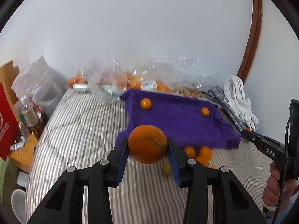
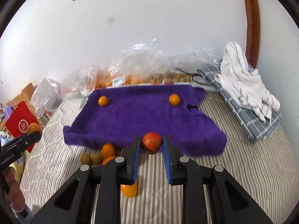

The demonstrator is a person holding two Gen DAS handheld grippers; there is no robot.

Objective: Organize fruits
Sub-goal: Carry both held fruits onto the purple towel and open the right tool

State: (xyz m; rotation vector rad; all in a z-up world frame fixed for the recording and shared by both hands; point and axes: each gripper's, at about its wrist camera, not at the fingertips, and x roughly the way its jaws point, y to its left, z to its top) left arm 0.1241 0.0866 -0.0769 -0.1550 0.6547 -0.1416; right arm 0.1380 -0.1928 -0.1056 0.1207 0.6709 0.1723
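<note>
My left gripper is shut on a big orange, held above the striped bed near the front edge of the purple towel. My right gripper is shut on a red strawberry, also over the towel's near edge. Two small oranges lie on the towel: one at far left, one at far right. Loose small oranges and greenish fruits sit on the bed beside the towel's front edge. Another orange lies under my right gripper.
Clear plastic bags of oranges line the wall behind the towel. Folded white and grey cloths lie at the right. A red paper bag, bottles and clutter stand off the bed's left side. A hand holds the other gripper.
</note>
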